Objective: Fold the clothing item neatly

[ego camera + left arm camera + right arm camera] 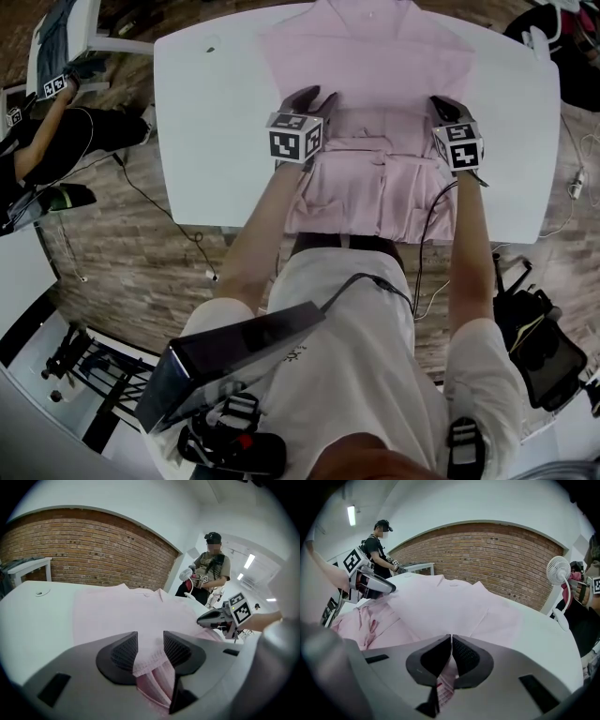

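Observation:
A pink shirt [366, 56] lies flat on the white table [216, 112], collar at the far edge, its lower part bunched in folds near me. My left gripper [314, 97] rests at the left end of that bunched edge. In the left gripper view the left gripper [150, 651] stands open with the shirt [122, 616] hem lying loose in the gap. My right gripper [445, 105] sits at the right end. In the right gripper view the right gripper [451, 656] is shut on a pinch of shirt [450, 606] cloth.
A person [211, 569] holding grippers stands beyond the table's far side, and another person [56, 131] is at the left. A white fan [558, 571] stands by the brick wall. Cables run over the wooden floor [141, 244], and a dark bag [544, 347] lies right.

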### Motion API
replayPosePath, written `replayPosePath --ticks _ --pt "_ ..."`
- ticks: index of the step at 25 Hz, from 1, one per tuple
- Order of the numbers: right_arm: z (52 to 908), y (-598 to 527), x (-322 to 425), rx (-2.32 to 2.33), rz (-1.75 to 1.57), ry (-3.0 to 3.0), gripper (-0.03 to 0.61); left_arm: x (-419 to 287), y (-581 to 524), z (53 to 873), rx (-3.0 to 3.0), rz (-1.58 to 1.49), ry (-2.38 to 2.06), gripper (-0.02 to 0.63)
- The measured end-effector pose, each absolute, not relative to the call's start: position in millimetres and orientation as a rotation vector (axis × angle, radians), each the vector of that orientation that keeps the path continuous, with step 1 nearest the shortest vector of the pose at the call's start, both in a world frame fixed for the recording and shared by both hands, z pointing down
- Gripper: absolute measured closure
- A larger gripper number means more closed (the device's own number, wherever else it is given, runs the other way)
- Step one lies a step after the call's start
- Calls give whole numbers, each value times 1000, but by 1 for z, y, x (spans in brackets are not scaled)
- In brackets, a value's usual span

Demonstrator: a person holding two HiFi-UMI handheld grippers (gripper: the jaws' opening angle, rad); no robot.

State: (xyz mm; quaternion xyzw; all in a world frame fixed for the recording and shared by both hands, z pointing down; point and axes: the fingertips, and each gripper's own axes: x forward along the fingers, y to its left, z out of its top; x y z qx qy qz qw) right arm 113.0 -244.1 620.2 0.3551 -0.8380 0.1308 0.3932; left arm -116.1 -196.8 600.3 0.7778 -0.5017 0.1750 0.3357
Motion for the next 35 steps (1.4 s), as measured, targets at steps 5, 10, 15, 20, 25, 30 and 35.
replayPosePath --ticks 5,10,15,20,25,30,35 --pt "596 -244 100 899 263 -2197 563 -121 -194 592 2021 435 -1361 484" --pt "569 -255 92 875 244 -2302 575 -121 -196 581 2020 431 -1435 574" --pt "552 -268 90 847 221 -2367 575 -112 -202 568 2025 438 -1488 592" --pt "546 -267 82 807 201 -2405 575 -108 -202 559 2031 436 -1525 600" --pt "541 -257 70 756 187 -2435 575 -106 -193 556 2026 455 -1543 611" --pt "532 -255 59 727 166 -2465 575 -108 -191 549 2032 457 -1553 612" --pt "518 -267 49 732 142 -2492 575 -118 -207 530 2071 451 -1567 612"
